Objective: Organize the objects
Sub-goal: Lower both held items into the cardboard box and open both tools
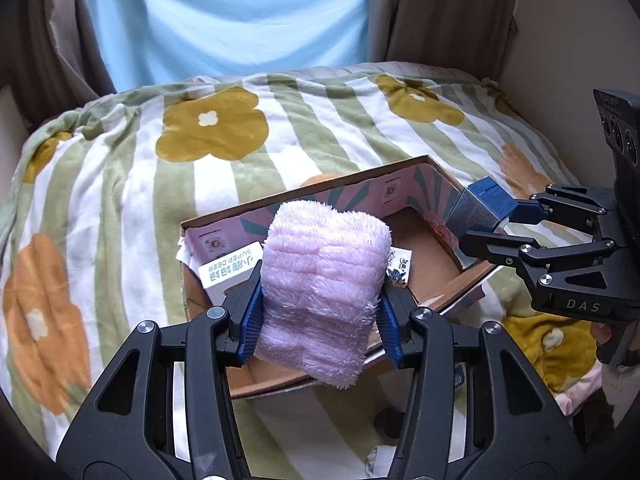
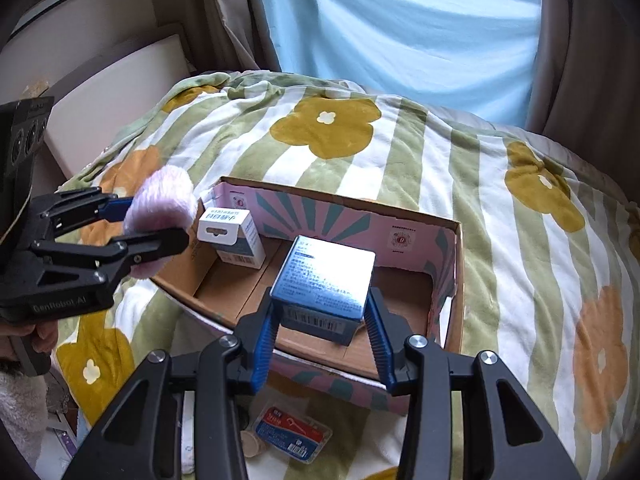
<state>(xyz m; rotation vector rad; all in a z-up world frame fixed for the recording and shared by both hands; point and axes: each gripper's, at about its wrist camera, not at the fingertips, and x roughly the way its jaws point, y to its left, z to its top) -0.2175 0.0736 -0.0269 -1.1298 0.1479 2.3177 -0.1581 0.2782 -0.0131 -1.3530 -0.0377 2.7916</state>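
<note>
Fingers (image 1: 250,322) of the left gripper (image 1: 320,320) clenched on a rolled pink fluffy towel (image 1: 324,288), held above the near-left part of an open cardboard box (image 2: 452,264). Fingers (image 2: 378,334) of the right gripper (image 2: 320,340) clamped on a blue carton (image 2: 326,276), held over the box's right half, tilted, glare on its top face. Box sits on a bed blanket (image 1: 120,184), green-and-white stripes with yellow and orange flowers. Inside the box, far-left corner: a white carton (image 2: 230,238) standing upright, printed "SUPER DEER". Rest of box floor bare cardboard. In front of the box on the blanket: a flat red-and-blue floss-pick packet (image 2: 294,436). Blue curtain (image 1: 236,20) behind the bed.
</note>
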